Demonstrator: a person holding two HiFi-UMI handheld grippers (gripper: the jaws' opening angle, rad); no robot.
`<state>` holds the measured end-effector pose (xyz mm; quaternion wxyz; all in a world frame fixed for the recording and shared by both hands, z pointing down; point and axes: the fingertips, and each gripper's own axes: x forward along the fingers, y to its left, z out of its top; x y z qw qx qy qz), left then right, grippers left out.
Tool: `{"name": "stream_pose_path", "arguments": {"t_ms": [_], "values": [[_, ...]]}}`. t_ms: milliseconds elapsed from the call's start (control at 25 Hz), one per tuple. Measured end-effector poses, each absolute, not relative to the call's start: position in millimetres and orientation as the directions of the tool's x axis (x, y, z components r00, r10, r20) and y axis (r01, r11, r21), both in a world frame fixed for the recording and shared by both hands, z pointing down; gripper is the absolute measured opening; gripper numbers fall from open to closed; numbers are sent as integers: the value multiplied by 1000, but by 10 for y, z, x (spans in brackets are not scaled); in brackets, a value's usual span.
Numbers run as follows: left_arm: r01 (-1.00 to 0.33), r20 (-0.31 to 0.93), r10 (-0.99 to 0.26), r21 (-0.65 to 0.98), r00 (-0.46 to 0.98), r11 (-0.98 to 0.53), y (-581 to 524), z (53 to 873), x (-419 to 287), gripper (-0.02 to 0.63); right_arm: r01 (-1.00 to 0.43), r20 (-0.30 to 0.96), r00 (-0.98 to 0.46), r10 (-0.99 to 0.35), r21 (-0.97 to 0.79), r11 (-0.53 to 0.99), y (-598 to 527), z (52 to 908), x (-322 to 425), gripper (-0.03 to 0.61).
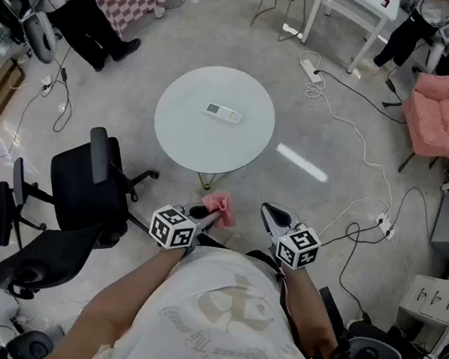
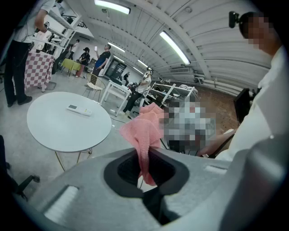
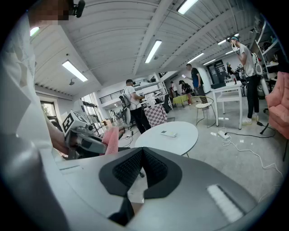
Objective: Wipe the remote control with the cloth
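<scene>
Cloth [image 1: 221,209] hangs pinched in the left gripper [image 1: 204,213], ready for wiping; the right gripper [image 1: 271,217] is closed and empty (probably free to steady things). Remote control [image 1: 223,114] lies on the far round table [image 1: 180,137], well apart from both.

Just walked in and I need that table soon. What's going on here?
A person stands short of the round white table, holding tongs in each hand. The left tongs are shut on a pink cloth, which is held in the air. The right tongs are shut and empty. The white remote control lies on the table with nothing touching it; wiping has not begun.
</scene>
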<state>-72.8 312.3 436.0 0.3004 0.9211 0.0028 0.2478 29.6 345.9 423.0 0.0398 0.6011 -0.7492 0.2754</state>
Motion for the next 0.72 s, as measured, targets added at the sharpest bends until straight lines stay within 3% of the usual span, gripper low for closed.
{"name": "stream_pose_path", "arguments": {"t_ms": [720], "values": [[-124,460,157,524,874,-843,3019,4241,-502,20,-920,378,-258,-889,-377,107,3409,4243,535,8]]}}
